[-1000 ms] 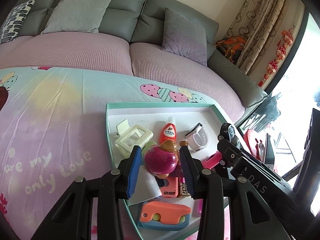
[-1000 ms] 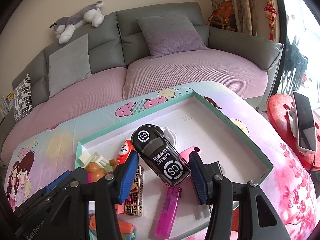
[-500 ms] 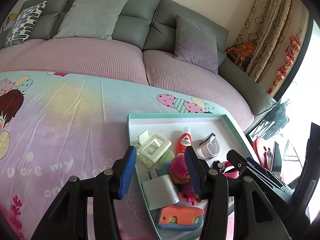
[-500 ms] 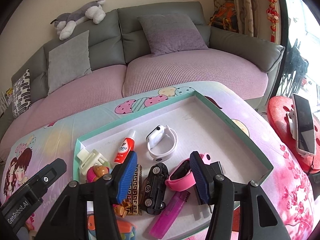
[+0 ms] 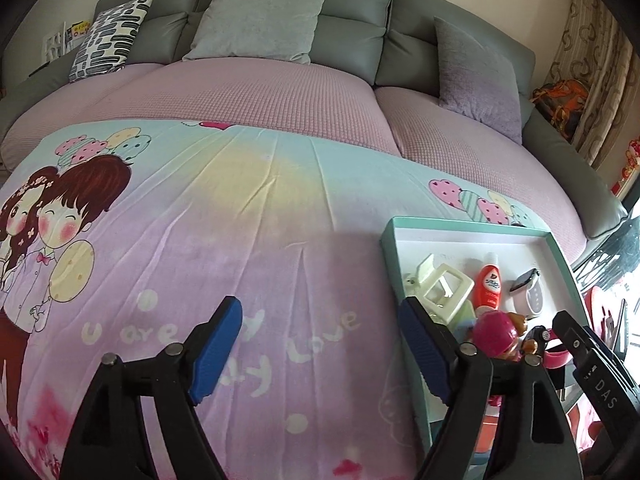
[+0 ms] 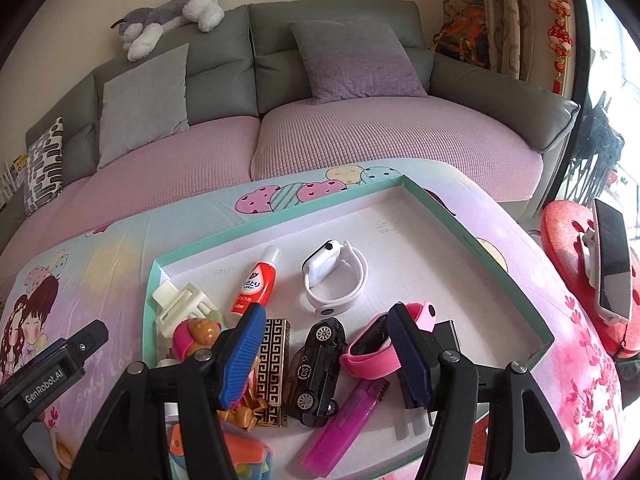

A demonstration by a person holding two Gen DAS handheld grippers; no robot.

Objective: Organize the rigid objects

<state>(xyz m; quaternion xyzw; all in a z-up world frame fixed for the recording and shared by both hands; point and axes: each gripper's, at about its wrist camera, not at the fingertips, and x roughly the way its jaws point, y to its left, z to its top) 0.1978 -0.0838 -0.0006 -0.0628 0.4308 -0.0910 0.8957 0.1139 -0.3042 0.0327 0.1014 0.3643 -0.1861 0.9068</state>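
Daylight pours in from the window (image 6: 624,60) off to the right of both grippers, blown out to pure white there. Everything else is evenly lit and sharp, shadows soft. Heavy fisheye bending curves the sofa (image 5: 352,32), and the corners go black in both views.

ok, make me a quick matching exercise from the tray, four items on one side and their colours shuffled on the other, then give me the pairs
Items:
1. toy car
2. lighter
3. smartwatch
4. glue tube

Colours:
A. red with a white cap
B. white
C. black
D. translucent purple

Pairs: 1-C, 2-D, 3-B, 4-A. All four lie inside the teal-rimmed tray.
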